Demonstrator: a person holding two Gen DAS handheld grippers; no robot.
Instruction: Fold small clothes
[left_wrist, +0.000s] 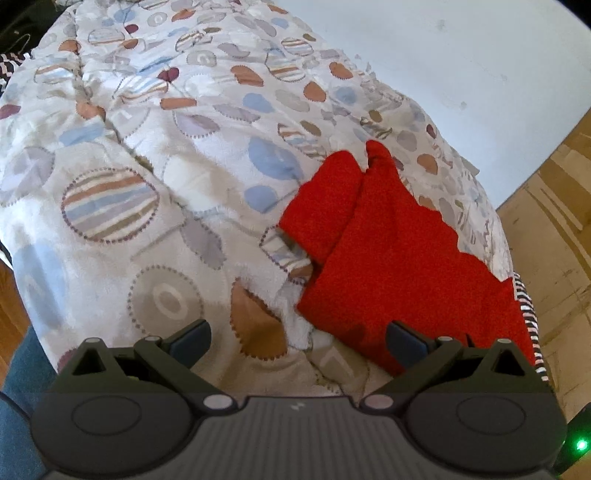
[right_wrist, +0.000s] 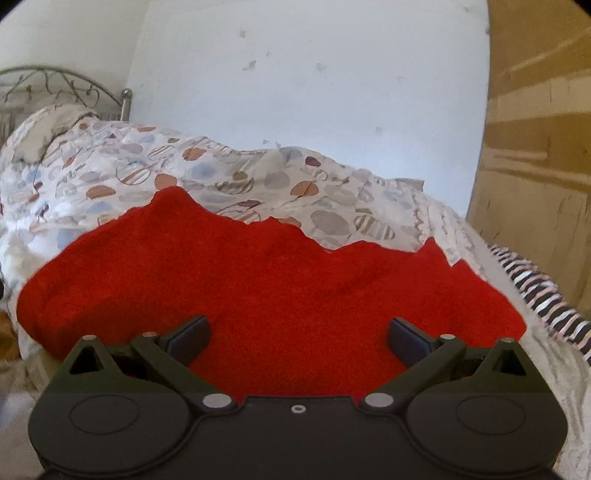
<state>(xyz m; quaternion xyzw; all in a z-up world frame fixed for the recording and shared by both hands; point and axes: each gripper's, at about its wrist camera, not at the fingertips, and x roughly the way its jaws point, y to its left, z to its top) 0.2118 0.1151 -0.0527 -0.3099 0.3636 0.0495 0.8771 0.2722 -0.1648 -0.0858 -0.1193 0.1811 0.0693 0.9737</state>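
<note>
A red fleece garment (left_wrist: 388, 258) lies partly folded on a bed's patterned quilt (left_wrist: 147, 166), toward the right edge in the left wrist view. My left gripper (left_wrist: 297, 338) is open just above the quilt, its right finger (left_wrist: 406, 339) over the garment's near left corner. In the right wrist view the red garment (right_wrist: 258, 280) fills the middle, spread across the quilt (right_wrist: 184, 173). My right gripper (right_wrist: 297, 338) hovers open over its near edge, nothing between the fingers.
A white wall (right_wrist: 314, 74) runs behind the bed. A metal headboard (right_wrist: 55, 88) stands at the far left. Black-and-white striped fabric (right_wrist: 546, 295) lies at the bed's right edge. Wooden floor (left_wrist: 554, 221) shows to the right, and blue denim (left_wrist: 18, 387) at lower left.
</note>
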